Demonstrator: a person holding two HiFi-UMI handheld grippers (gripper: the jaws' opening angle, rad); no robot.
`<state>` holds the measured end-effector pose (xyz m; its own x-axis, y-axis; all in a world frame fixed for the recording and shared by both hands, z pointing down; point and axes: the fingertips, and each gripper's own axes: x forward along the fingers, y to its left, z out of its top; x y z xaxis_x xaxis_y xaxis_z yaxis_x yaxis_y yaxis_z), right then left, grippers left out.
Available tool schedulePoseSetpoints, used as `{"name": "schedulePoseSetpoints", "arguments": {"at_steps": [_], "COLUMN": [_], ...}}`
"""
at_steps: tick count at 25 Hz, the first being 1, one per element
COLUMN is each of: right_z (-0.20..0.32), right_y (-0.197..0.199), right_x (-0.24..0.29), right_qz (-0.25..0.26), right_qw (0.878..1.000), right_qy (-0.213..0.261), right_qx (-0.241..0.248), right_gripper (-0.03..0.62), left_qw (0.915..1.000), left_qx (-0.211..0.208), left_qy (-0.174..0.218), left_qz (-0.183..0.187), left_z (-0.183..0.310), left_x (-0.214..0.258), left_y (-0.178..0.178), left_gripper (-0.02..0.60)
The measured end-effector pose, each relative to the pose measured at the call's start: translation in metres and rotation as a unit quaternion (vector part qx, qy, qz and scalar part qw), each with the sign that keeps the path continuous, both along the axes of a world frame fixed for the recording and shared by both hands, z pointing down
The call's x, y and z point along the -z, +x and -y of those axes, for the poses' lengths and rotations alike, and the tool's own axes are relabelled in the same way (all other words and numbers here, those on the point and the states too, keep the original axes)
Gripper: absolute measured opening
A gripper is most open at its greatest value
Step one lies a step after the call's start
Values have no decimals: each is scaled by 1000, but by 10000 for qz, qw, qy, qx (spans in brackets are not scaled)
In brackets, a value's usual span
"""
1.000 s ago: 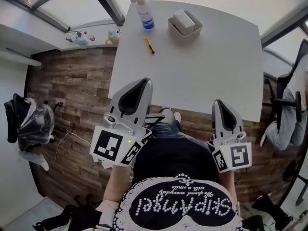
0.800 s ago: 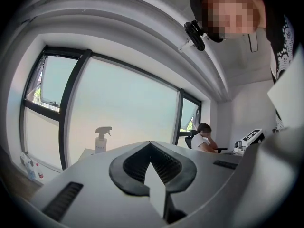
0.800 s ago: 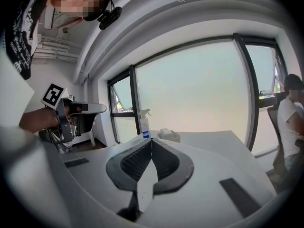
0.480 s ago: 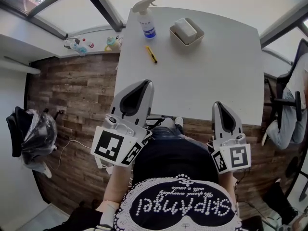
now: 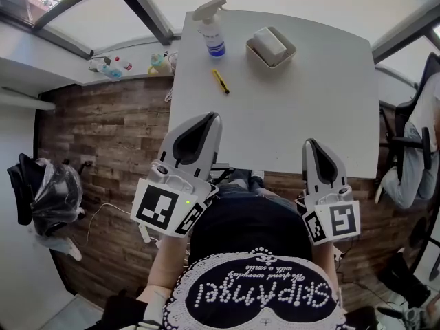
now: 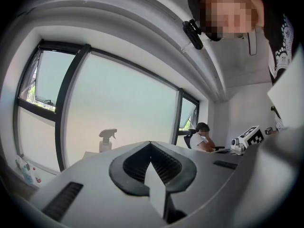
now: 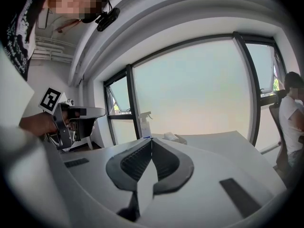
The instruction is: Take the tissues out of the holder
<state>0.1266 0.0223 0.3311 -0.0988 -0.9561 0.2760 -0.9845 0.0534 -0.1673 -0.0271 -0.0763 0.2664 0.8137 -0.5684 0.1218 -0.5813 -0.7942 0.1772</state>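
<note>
Well, the task has barely begun: the left tool (image 5: 208, 119) and right tool (image 5: 311, 145) are both pressed together and empty at the worktop's (image 5: 309, 102) near edge, while the tissues (image 5: 269, 41) sit in their holder (image 5: 283, 55) at the far side. Next, I'd say, a reach across, opening one tool.

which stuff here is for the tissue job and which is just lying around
For the job: tissues, holder, left gripper and right gripper, both with jaws shut and empty.

Just lying about: spray bottle, yellow cutter.
</note>
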Motion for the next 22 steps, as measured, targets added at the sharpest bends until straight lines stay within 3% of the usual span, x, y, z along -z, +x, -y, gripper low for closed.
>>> {"name": "schedulePoseSetpoints", "arguments": {"at_steps": [13,22], "right_z": [13,13], "right_y": [-11,0], "right_x": [-4,-2], "right_qz": [24,-61], "right_qw": [10000,9998], "right_qy": [-38,0], "right_qx": [53,201], "right_gripper": [11,11], "left_qw": [9996,9998], "left_qx": [265,129], "left_qy": [-105,-146], "left_qz": [22,33], "left_z": [19,9], "left_x": [-9,-11], "left_y": [-21,5], "left_gripper": [2,2]}}
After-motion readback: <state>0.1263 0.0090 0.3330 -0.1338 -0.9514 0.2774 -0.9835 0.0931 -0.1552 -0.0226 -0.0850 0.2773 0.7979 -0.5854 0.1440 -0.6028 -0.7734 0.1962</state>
